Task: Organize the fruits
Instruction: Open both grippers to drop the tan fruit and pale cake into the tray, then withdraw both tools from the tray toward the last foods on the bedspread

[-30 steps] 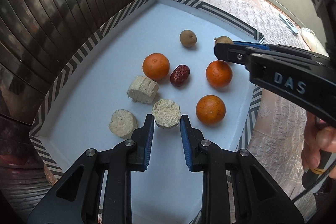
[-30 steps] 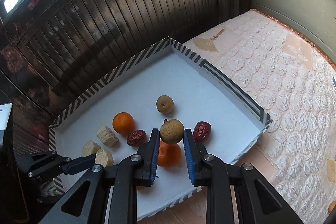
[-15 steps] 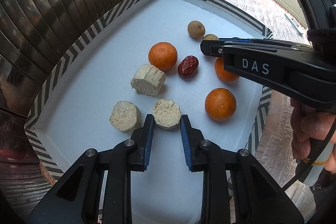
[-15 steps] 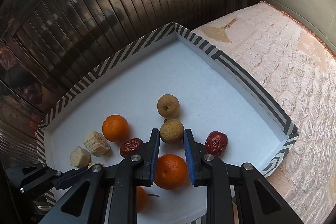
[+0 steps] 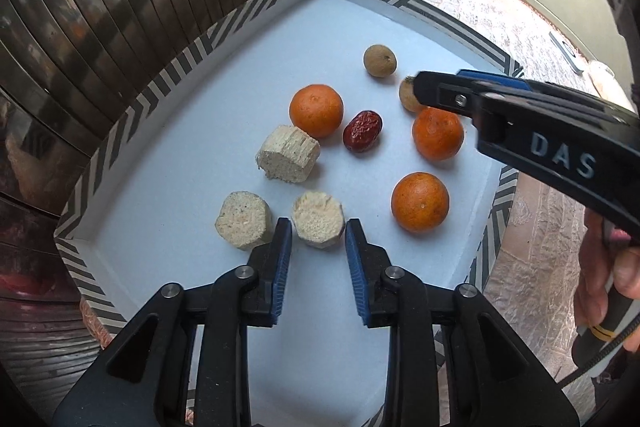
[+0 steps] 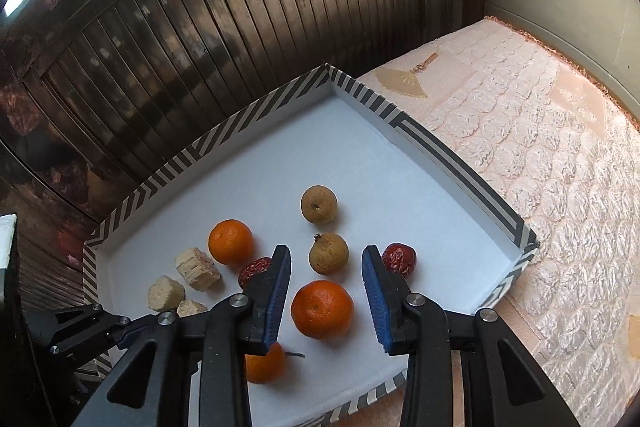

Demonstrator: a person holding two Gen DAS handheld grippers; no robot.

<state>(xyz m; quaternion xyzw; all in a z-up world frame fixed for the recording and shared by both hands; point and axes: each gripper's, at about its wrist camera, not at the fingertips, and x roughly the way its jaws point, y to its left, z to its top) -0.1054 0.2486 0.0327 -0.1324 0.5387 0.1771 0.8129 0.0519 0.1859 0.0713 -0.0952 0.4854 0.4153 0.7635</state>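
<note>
releasing the second longan (image 6: 329, 253) beside its twin at twelve o'clock, our right gripper (image 6: 326, 281) spreads its fingers; our left gripper (image 5: 316, 249), fingers apart, brackets a cane chunk (image 5: 318, 219). longans grouped.

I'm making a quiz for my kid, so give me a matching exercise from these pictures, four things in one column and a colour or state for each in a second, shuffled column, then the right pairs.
Column one:
1. right gripper
2. tangerine
3. jujube
4. tray

Column two:
A. wrinkled, dark red
B. striped black and white along the rim
C. open, nothing held
D. smooth, orange

Pairs: 1-C, 2-D, 3-A, 4-B
</note>
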